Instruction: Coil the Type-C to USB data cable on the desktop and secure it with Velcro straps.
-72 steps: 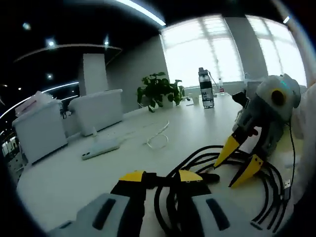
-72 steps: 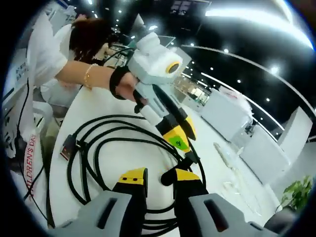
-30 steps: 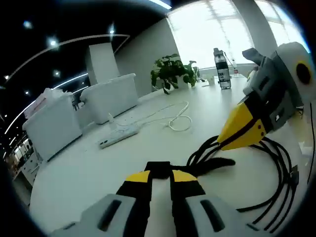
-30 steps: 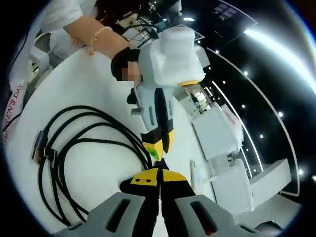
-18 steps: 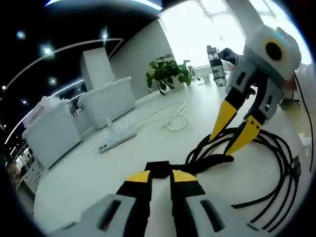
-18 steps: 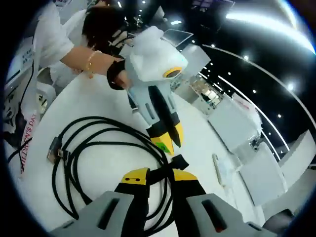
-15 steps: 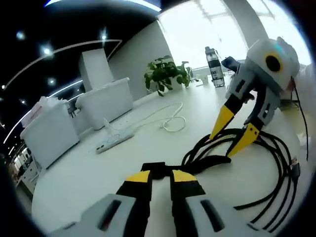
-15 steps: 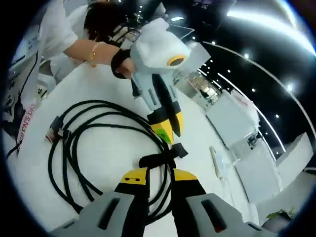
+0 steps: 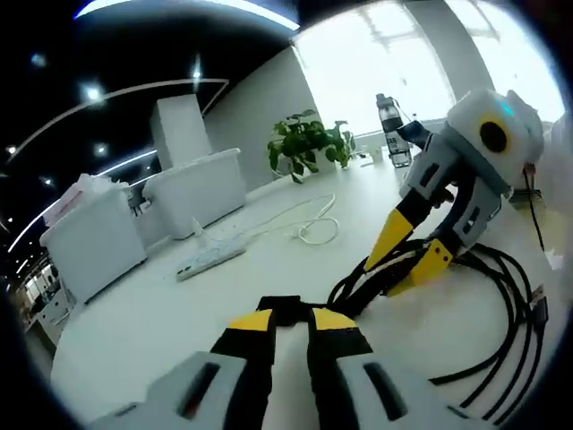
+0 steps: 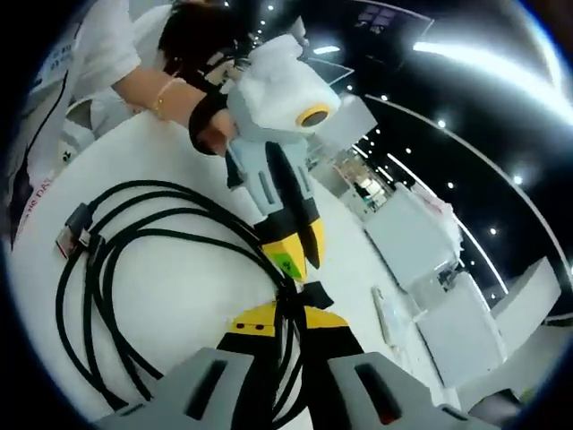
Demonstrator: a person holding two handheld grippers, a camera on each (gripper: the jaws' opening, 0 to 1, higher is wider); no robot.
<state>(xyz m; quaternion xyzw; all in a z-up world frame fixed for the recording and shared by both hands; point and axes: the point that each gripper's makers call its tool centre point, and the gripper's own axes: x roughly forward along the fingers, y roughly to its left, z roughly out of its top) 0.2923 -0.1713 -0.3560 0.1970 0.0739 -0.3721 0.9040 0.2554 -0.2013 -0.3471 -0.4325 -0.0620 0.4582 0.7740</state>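
Keeping left gripper jaws clamped on strap beside cable; settling right gripper, jaws reopened and apart, astride cable near strap; setting up wrapping.

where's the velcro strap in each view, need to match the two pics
Left gripper view: the velcro strap sits low at centre, between the tips of the left gripper, beside the black cable coil.
Right gripper view: the strap is just below centre, wrapped on the coil above the right gripper.
Shared landmark: the white power strip, left of centre in one, at in the other.
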